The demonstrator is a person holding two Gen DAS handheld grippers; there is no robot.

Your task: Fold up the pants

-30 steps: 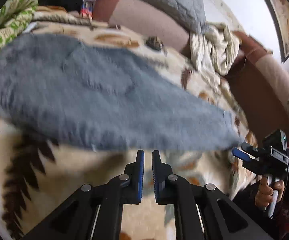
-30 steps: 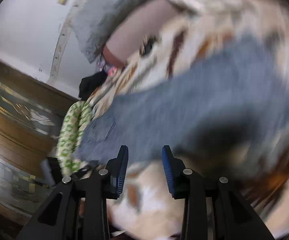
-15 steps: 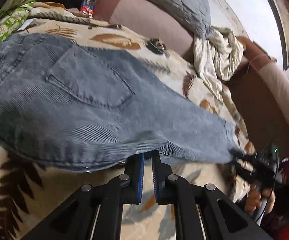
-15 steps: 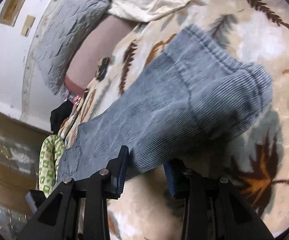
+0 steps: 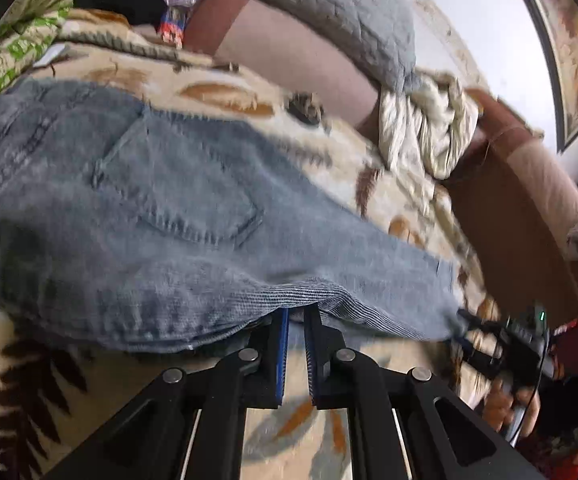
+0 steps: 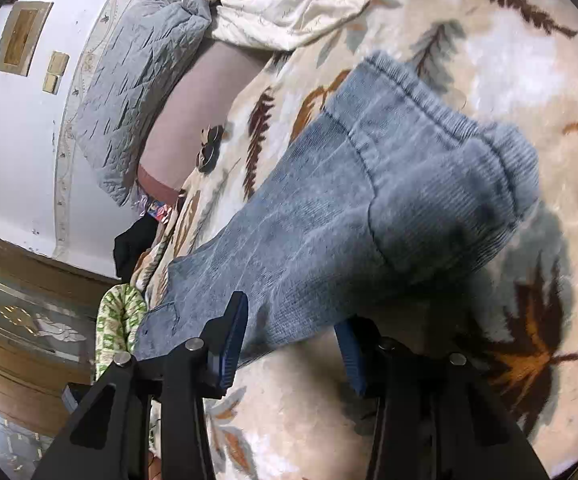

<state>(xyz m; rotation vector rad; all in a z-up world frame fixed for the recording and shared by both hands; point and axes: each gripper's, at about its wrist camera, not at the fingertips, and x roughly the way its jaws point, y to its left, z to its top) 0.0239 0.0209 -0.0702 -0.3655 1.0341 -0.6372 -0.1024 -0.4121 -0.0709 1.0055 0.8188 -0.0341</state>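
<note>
Blue jeans (image 5: 161, 216) flat on leaf-print blanket (image 6: 429, 420), L gripper (image 5: 296, 316) nearly closed, tips under fabric edge, grip unclear, R gripper (image 6: 293, 320) wide open astride leg.

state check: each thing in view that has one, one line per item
jeans: lying flat on the blanket, back pocket up, near edge lifted
left gripper: fingers nearly shut, tips under the jeans' edge
right gripper: open, jeans leg between the fingers
blanket: spread flat
cream sheet: crumpled
</note>
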